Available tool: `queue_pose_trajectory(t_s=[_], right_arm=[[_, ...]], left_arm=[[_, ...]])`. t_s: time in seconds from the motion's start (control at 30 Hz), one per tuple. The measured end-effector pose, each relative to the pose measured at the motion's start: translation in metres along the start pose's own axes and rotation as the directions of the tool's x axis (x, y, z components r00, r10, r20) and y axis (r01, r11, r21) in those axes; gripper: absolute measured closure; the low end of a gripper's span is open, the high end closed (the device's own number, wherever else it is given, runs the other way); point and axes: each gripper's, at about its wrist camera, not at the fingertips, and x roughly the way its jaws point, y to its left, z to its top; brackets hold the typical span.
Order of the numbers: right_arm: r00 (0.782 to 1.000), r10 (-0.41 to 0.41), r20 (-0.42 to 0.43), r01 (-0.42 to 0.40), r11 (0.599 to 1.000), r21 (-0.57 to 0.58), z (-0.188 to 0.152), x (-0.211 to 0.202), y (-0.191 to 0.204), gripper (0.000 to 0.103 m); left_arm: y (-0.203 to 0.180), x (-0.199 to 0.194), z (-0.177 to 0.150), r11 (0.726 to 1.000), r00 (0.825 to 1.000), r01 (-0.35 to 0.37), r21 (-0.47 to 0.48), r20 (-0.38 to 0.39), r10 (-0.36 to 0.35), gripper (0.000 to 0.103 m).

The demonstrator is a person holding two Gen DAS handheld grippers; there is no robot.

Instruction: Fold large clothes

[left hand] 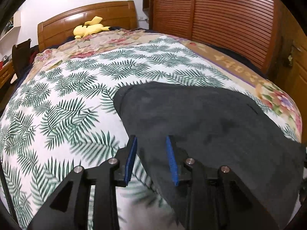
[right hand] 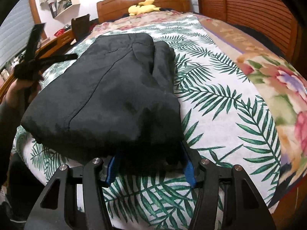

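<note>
1. Left gripper [left hand: 151, 153] points forward and down over the bed; jaws spread, blue pads [left hand: 171, 159] apart, clamping nothing. The garment's [left hand: 201, 118] left edge lies below, between the fingers.
2. Right gripper [right hand: 149, 163] is low at the garment's [right hand: 107, 95] near edge; jaws wide apart with the hem bunched between the blue pads [right hand: 189, 169]. Cannot tell if the cloth is pinched or just draped there.
3. The garment, black and folded into a thick bundle, lies on the palm-print sheet [left hand: 67, 99], spreading from center to 4 o'clock in the left view.
4. Right view alone shows the whole bundle, its seam running 7 to 12 o'clock, a rolled part at 1 o'clock, and the left gripper at 9 o'clock, blurred, held by a hand [right hand: 18, 90].
5. Left view alone shows the garment's flat top with a curved seam at 10 o'clock.
6. Around: yellow plush [left hand: 89, 27] at 11 o'clock by the headboard [left hand: 107, 15], floral quilt [right hand: 278, 88] at 3 o'clock, louvered wardrobe [left hand: 220, 13] at 1 o'clock, shelves [right hand: 63, 0] at 10 o'clock in the right view.
7. The bundle hides the right gripper's fingertips.
</note>
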Motion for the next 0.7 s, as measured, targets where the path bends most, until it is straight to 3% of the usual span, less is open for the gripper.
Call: queue_pose_trajectory(t_s=[0.3,0.5,0.7], right_arm=[[1.000,0.016,-0.001,-0.016,1.000,-0.006,-0.002,0.001,-0.002,0.045],[1.000,0.029,0.004,-0.029,1.000,0.000,-0.003,0.002,-0.003,0.045],[1.000,0.028,0.010,-0.028,1.000,0.004,-0.004,0.002,-0.003,0.045]], left_arm=[[0.023,0.057,0.026,0.998,0.997,-0.061,-0.020,-0.038,0.060,0.065],[0.024,0.078,0.025,0.995,0.992,-0.102,0.005,-0.071,0.102,0.049],[0.032,0.087,0.027,0.997,0.993,-0.069,-0.038,-0.095,0.065,0.048]])
